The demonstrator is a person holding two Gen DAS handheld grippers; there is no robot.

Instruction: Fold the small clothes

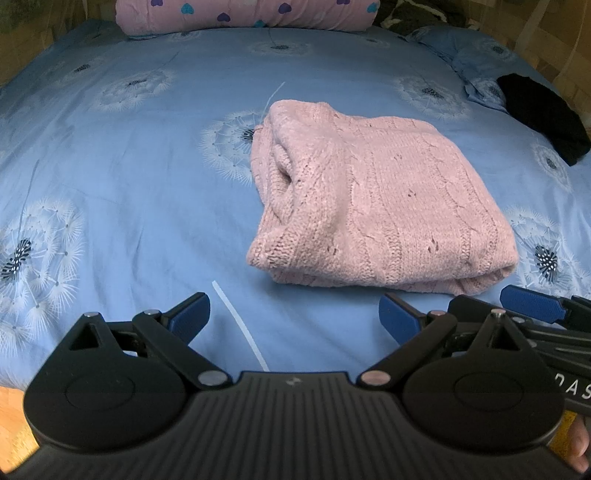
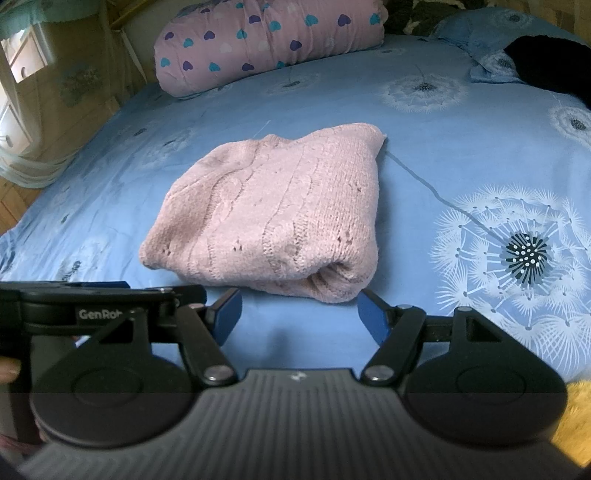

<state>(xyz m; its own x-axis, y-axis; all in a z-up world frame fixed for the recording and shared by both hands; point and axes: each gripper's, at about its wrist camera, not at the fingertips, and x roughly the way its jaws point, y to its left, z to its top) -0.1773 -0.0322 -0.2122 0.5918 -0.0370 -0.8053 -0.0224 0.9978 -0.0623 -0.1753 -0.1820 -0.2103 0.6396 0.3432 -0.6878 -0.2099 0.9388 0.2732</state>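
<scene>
A pink cable-knit sweater (image 1: 373, 199) lies folded into a thick bundle on the blue bedsheet; it also shows in the right wrist view (image 2: 273, 218). My left gripper (image 1: 295, 314) is open and empty, just short of the sweater's near edge. My right gripper (image 2: 299, 314) is open and empty, its right fingertip close to the sweater's near right corner. The right gripper's blue pad (image 1: 532, 299) shows at the right of the left wrist view, and the left gripper's body (image 2: 92, 310) at the left of the right wrist view.
The blue dandelion-print bed (image 1: 129, 184) spreads all around. A pink heart-print rolled quilt (image 1: 243, 14) lies at the far end. A black garment (image 1: 546, 114) lies at the far right. A white plastic strip (image 1: 240, 325) lies on the sheet near my left gripper.
</scene>
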